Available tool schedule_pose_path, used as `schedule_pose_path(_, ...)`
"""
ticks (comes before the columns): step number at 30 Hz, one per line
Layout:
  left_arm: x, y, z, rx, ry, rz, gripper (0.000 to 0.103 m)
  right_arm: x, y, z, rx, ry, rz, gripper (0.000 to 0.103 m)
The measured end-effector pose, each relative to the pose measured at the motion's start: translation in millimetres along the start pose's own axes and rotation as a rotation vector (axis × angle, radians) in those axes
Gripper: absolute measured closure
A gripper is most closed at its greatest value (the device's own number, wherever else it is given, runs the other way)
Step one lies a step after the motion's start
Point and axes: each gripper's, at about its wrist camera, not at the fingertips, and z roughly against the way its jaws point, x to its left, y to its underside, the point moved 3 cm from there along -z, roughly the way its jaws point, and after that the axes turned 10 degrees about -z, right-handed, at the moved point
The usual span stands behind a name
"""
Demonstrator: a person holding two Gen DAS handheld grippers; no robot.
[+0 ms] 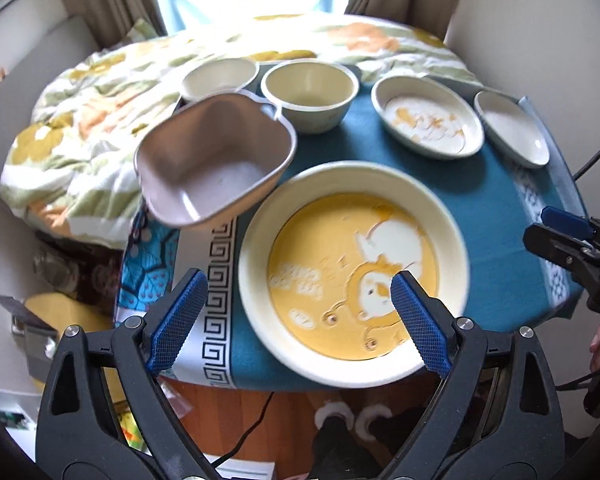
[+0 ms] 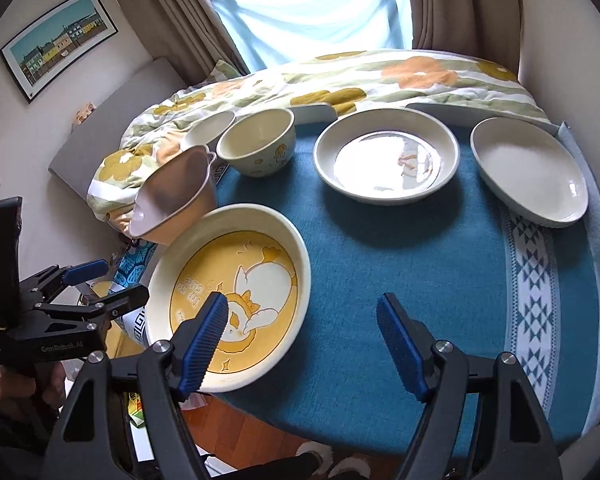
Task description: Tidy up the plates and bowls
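The yellow duck plate [image 2: 236, 292] is seen overhanging the near edge of the blue tablecloth [image 2: 380, 248]; bare cloth lies to its right. "GenRobot.AI" is printed on the left gripper [image 2: 100, 284]. Both it and the right gripper [image 2: 300, 340] are held open and empty, the plate just below each.

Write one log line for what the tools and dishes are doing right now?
left tool: open, over yellow duck plate | right tool: open, empty | pink bowl: untouched
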Motion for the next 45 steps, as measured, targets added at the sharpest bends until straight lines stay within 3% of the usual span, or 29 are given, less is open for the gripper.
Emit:
schedule_pose_path(3,-25,-31,30,-0.073,0.013,-0.03,0.01,-17,-10,35,-0.061,0.004,-0.005,0.028)
schedule_pose_path(4,-34,-41,38,-0.095,0.021,-0.037,0.01,-23,-14,46,-0.076,0.01,-0.008,0.022)
schedule_pose_path(6,-52,-63,52,-0.143,0.041,-0.044,0.003,-36,-23,69,-0.108,0.02,-0.013,0.0)
schedule_pose_path(10,-99,-112,63,-0.193,0.116,-0.066,0.0,-63,-39,113,-0.225,0.044,-0.002,0.0)
schedule_pose_path(14,-146,-157,52,-0.196,0.2,-0.154,0.0,-93,-53,136,-0.273,0.073,-0.04,0.0)
schedule_pose_path(21,-203,-222,-2,-0.122,0.369,-0.296,0.0,-140,-74,143,-0.297,0.148,-0.153,0.0)
schedule_pose_path(28,-237,-261,-87,0.004,0.47,-0.444,0.002,-200,-89,97,-0.199,0.181,-0.396,0.0)
schedule_pose_path(33,-250,-279,-152,0.105,0.526,-0.495,0.02,-233,-89,60,-0.187,0.19,-0.595,0.0)
schedule_pose_path(37,-256,-286,-195,0.169,0.57,-0.518,0.028,-249,-92,35,-0.182,0.2,-0.694,0.001)
schedule_pose_path(39,-260,-286,-211,0.196,0.586,-0.528,0.04,-255,-93,26,-0.184,0.208,-0.731,0.009)
schedule_pose_path(42,-264,-286,-229,0.226,0.608,-0.536,0.05,-262,-94,10,-0.157,0.232,-0.759,0.024)
schedule_pose_path(45,-265,-287,-242,0.241,0.62,-0.536,0.054,-268,-93,-1,-0.143,0.234,-0.798,0.038)
